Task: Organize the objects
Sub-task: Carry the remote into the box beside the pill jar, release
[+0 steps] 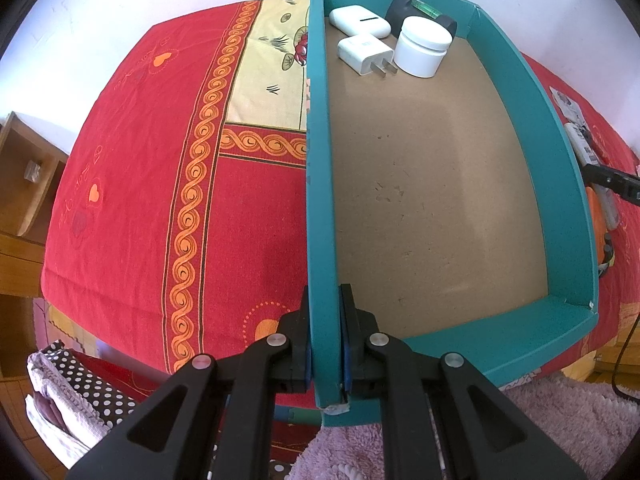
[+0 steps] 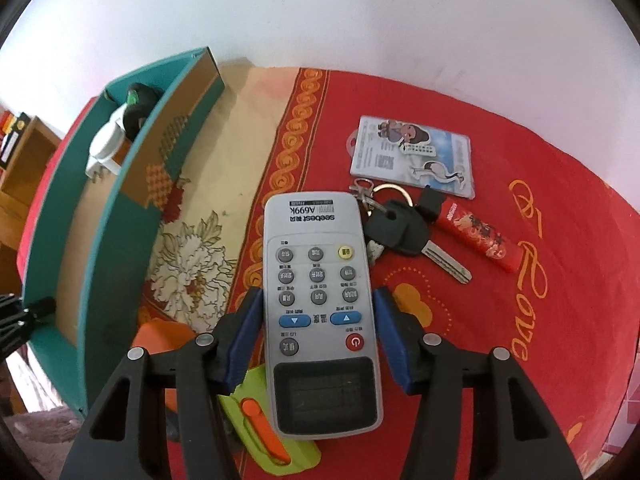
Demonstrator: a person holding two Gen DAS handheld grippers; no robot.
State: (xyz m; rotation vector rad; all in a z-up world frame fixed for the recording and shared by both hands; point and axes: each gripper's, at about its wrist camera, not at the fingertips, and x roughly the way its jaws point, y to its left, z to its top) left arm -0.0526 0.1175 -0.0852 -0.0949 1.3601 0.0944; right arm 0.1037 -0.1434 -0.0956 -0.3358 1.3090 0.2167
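My left gripper (image 1: 326, 336) is shut on the left wall of the teal box (image 1: 320, 184), near its front corner. At the box's far end lie a white jar (image 1: 422, 46), a white plug adapter (image 1: 366, 54), a white case (image 1: 360, 20) and a black item with a green part (image 1: 420, 6). My right gripper (image 2: 318, 332) straddles a grey remote control (image 2: 320, 292) on the red cloth; the blue pads (image 2: 246, 332) sit close to its sides, with a small gap on the right. The teal box (image 2: 96, 240) stands to the left of the remote.
Beyond the remote lie keys (image 2: 404, 228), a red lighter-like stick (image 2: 476, 232) and a card in a sleeve (image 2: 412, 156). A green-and-orange cutter (image 2: 264, 428) and an orange object (image 2: 160, 336) lie under the right gripper. A wooden shelf (image 1: 24, 172) stands left of the table.
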